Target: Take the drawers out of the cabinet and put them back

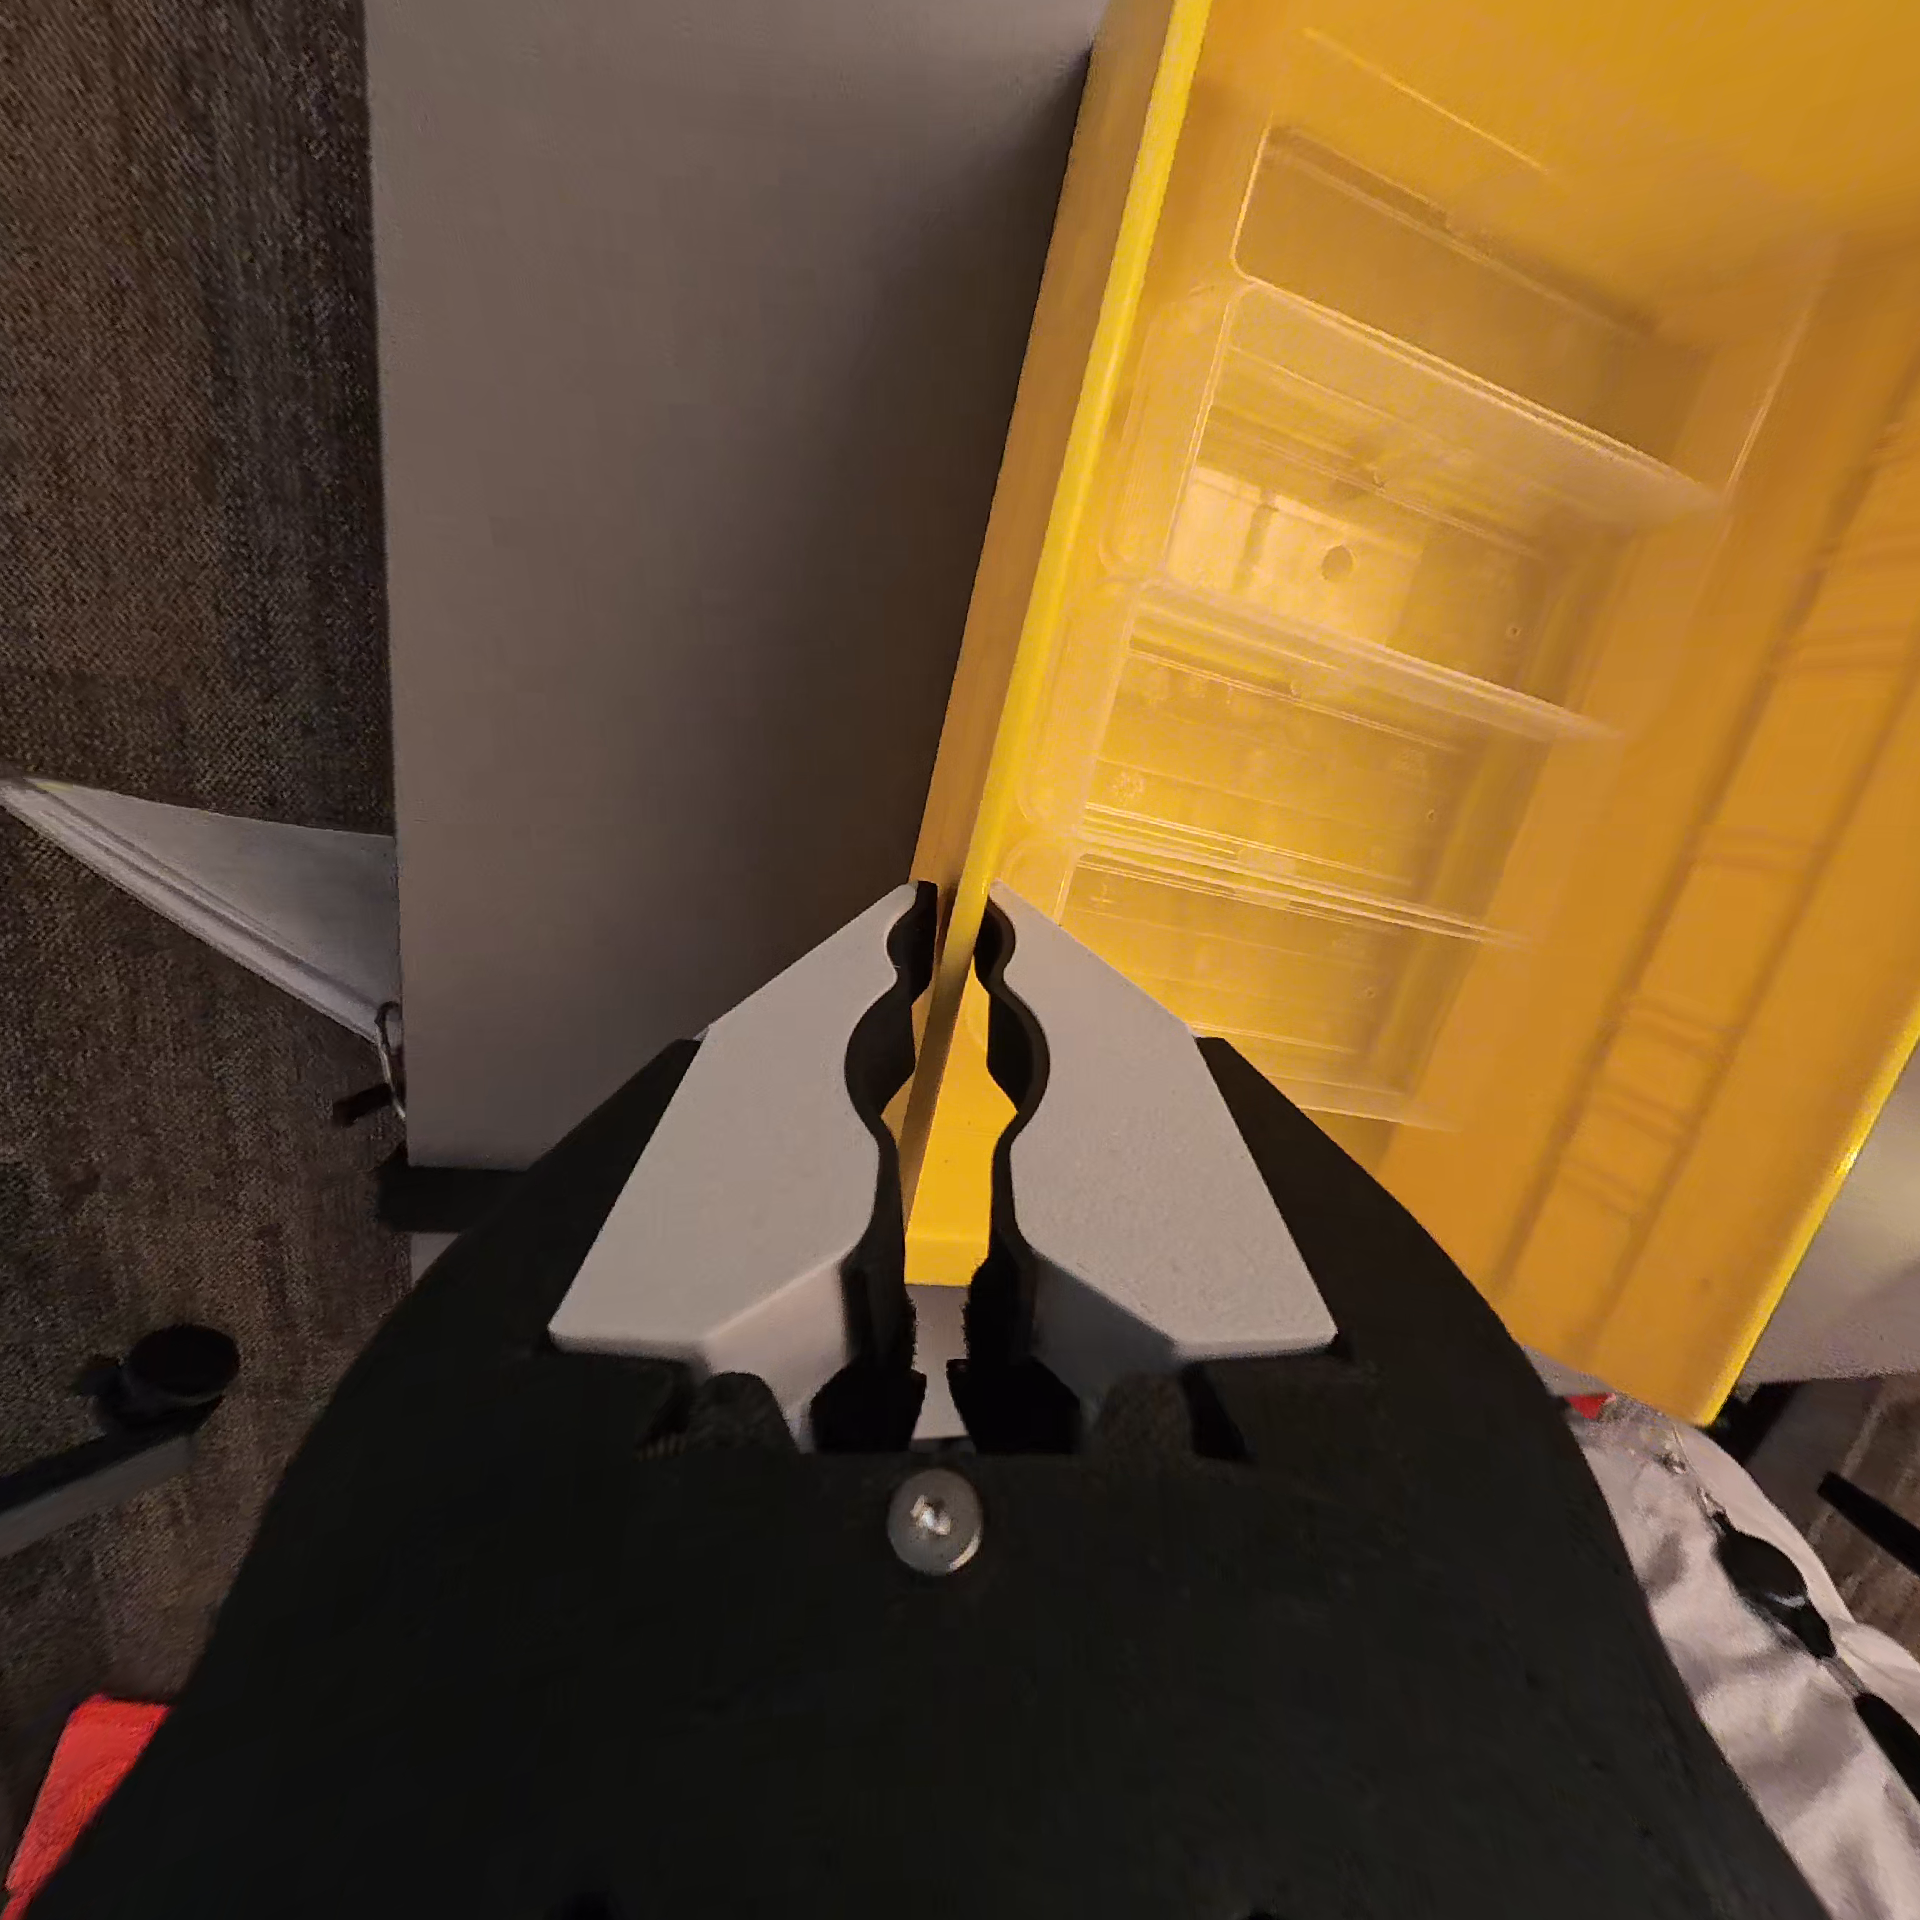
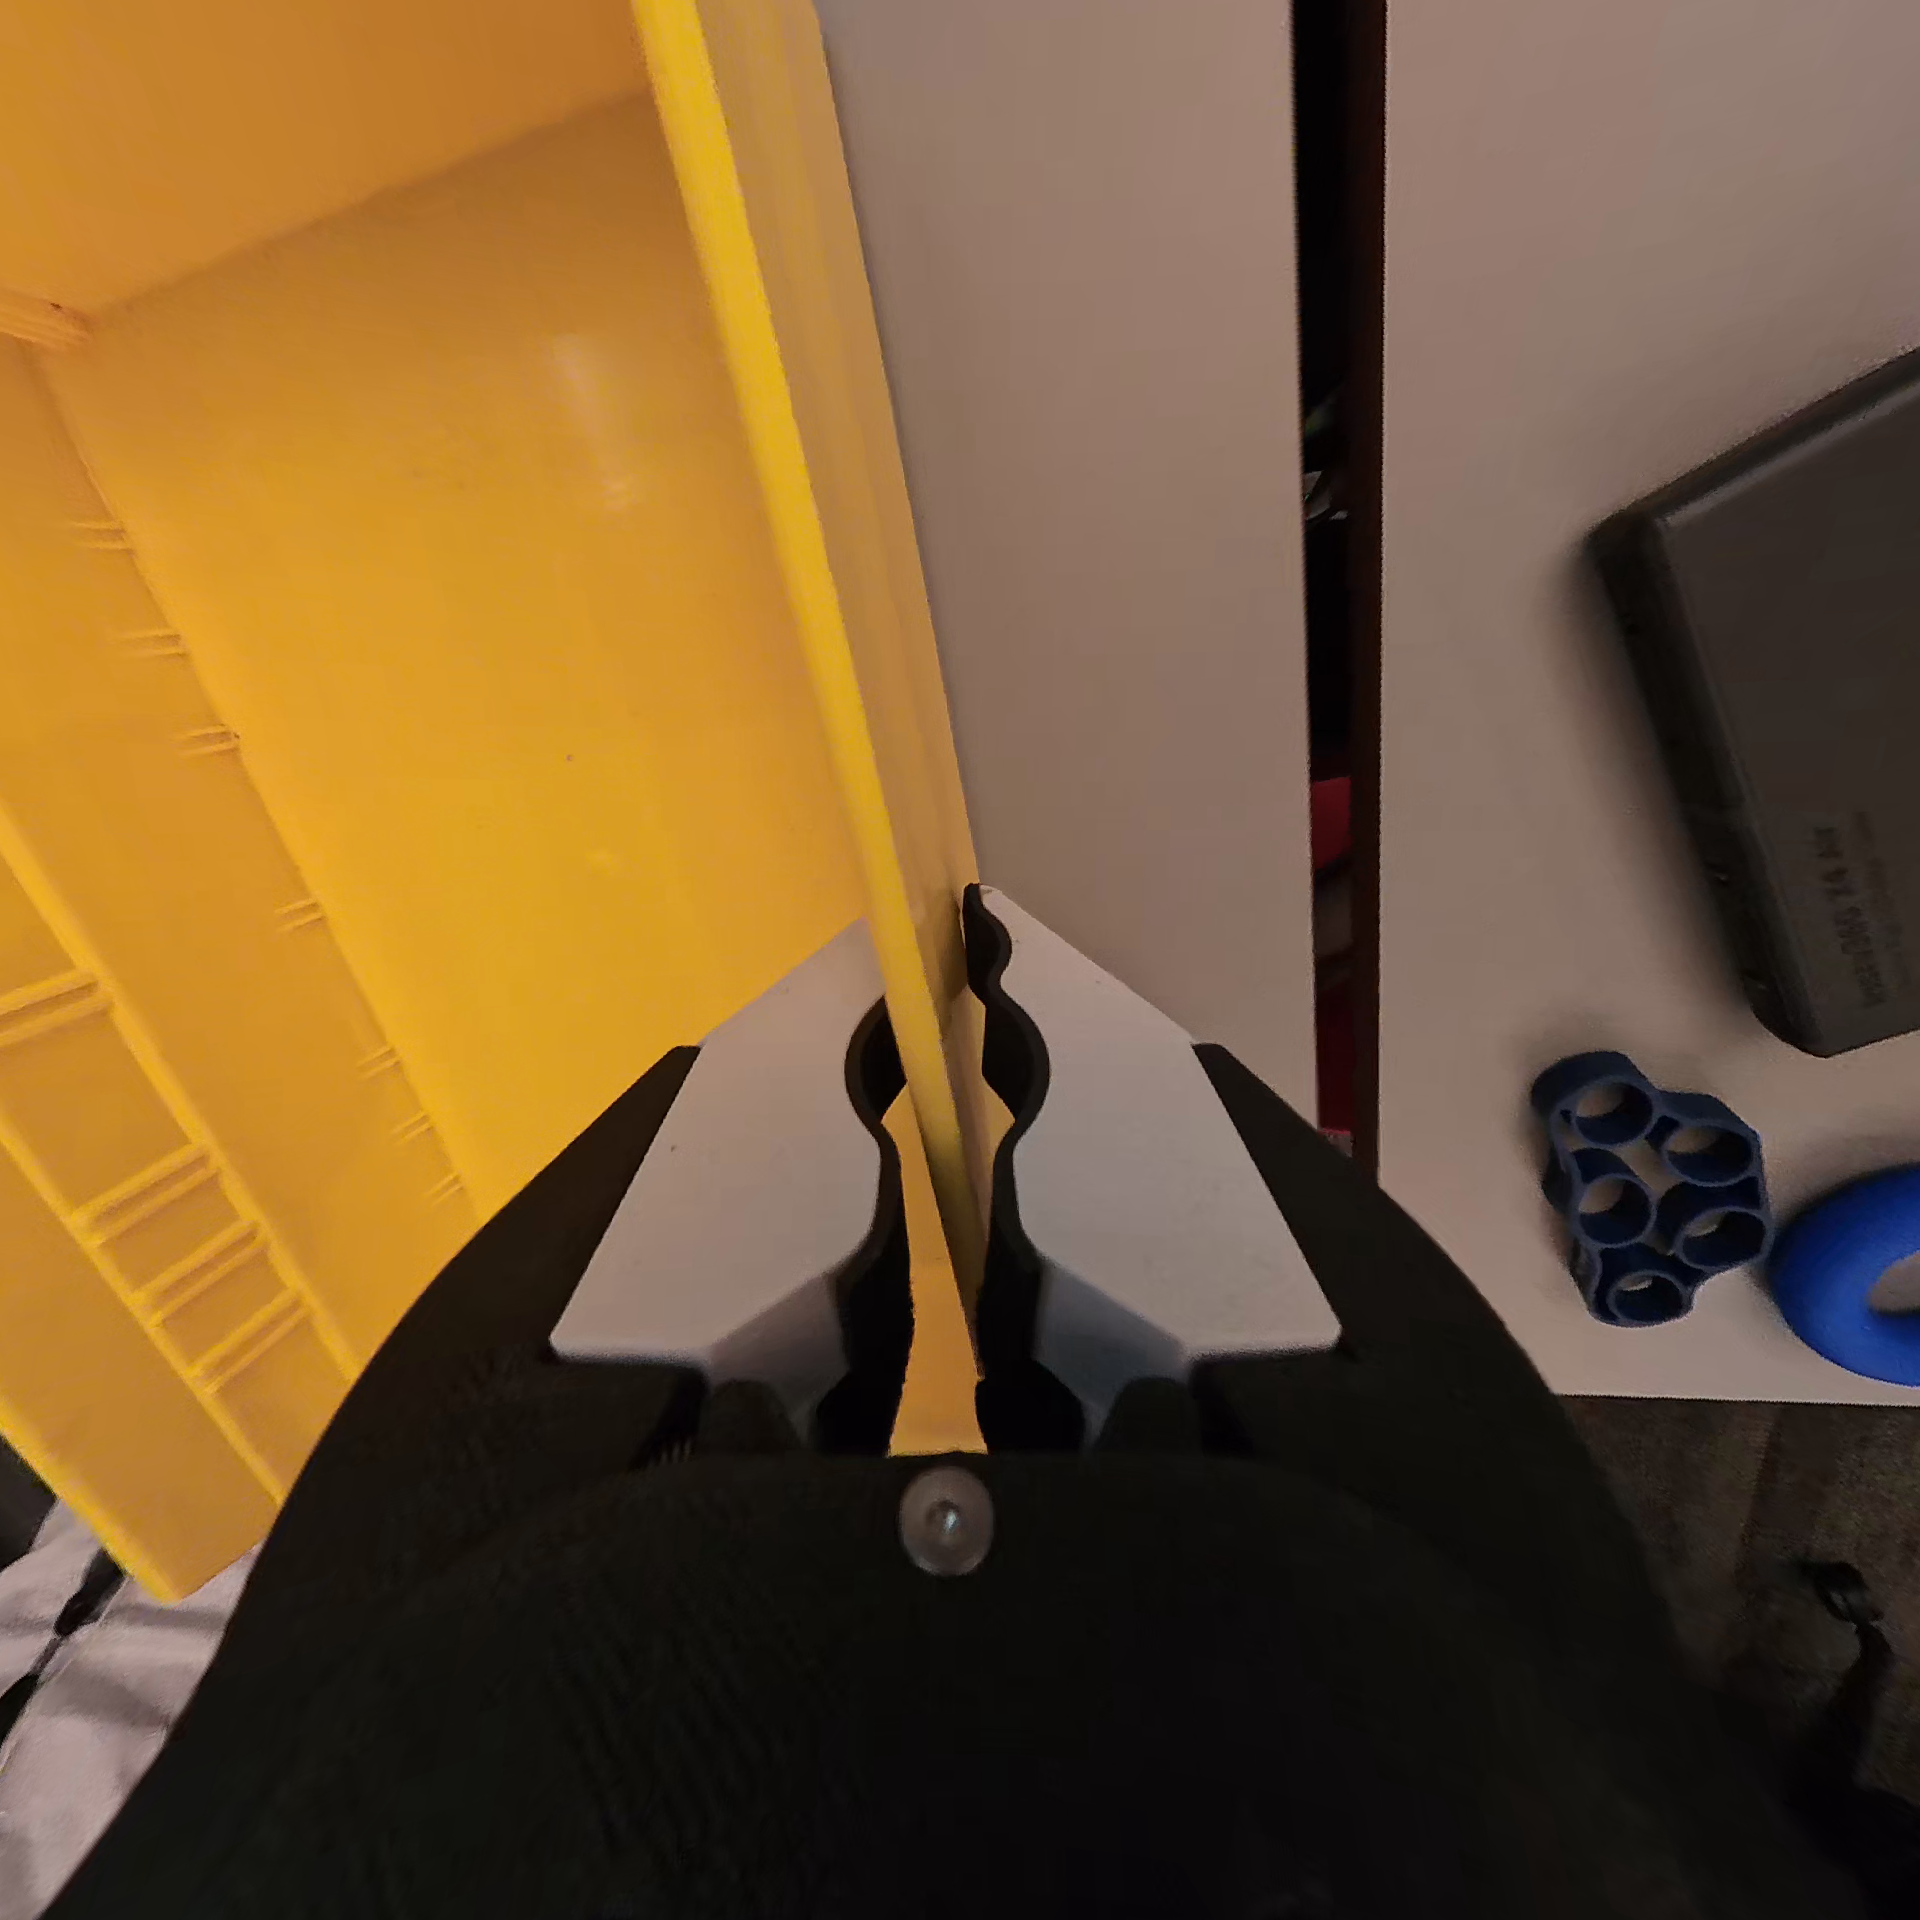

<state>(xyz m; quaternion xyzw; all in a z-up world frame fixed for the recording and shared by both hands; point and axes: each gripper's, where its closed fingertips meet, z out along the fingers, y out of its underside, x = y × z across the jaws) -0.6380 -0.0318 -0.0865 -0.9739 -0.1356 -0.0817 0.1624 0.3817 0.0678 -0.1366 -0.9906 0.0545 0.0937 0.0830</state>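
A yellow plastic drawer (image 1: pixel 1621 935) is held over a white table (image 1: pixel 675 520). My left gripper (image 1: pixel 956 904) is shut on the drawer's left side wall, which runs between its fingers. Several clear plastic boxes (image 1: pixel 1330 748) lie in a row inside the drawer. In the right wrist view the same yellow drawer (image 2: pixel 436 623) fills the left half. My right gripper (image 2: pixel 940 914) is shut on the drawer's right side wall. The cabinet is not in view.
A dark grey flat box (image 2: pixel 1808 727), a blue ring-cluster part (image 2: pixel 1652 1195) and a blue tape roll (image 2: pixel 1860 1278) lie on the white table (image 2: pixel 1122 520) to the right. A dark gap (image 2: pixel 1340 623) splits two tabletops. Grey carpet (image 1: pixel 177 416) lies left. Tip to tip, the grippers are about 100 cm apart.
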